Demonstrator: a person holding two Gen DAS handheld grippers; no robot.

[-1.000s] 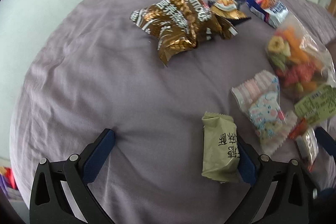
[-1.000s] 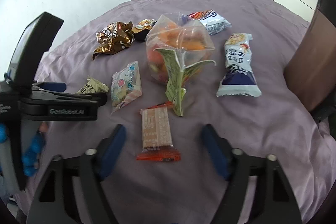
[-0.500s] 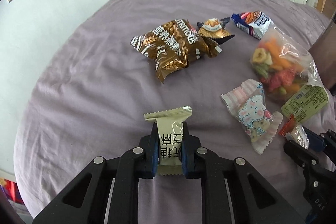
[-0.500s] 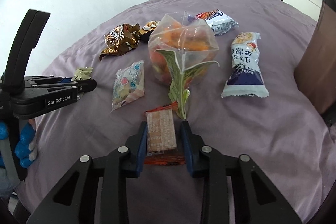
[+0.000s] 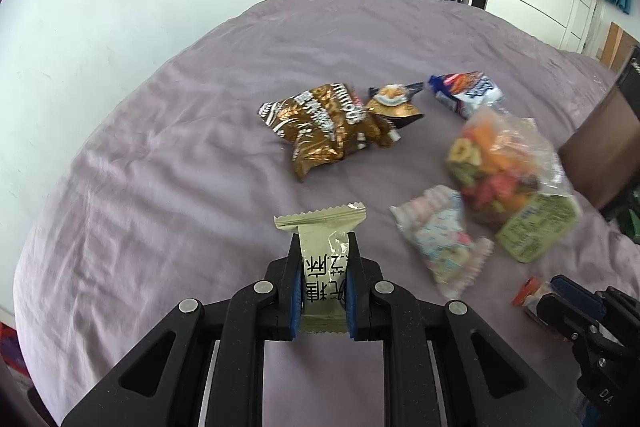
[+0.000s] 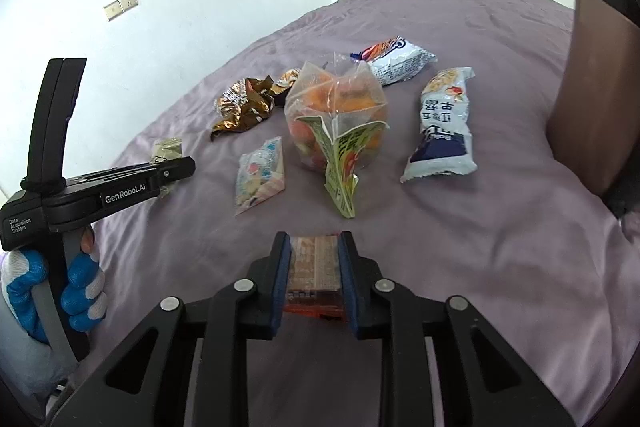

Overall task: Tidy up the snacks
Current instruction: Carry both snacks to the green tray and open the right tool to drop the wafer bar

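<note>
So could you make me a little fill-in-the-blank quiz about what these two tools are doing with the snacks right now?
1. The left tool is shut on a ____ green packet.
2. The right tool grips an orange-edged bar, so it holds ____ snack.
3. The snacks lie on a ____ bedsheet.
4. The clear bag of vegetable chips lies ____ both tools.

Missing words: pale; one; purple; outside

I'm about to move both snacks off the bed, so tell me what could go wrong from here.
1. The left gripper pinches the olive packet low down, so its free top may flop or slip.
2. The right gripper squeezes the orange-wrapped bar across its width; pressing harder might crush it.
3. The clear bag of dried fruit stands just ahead of the right gripper, and a forward swing could knock it over.
</note>
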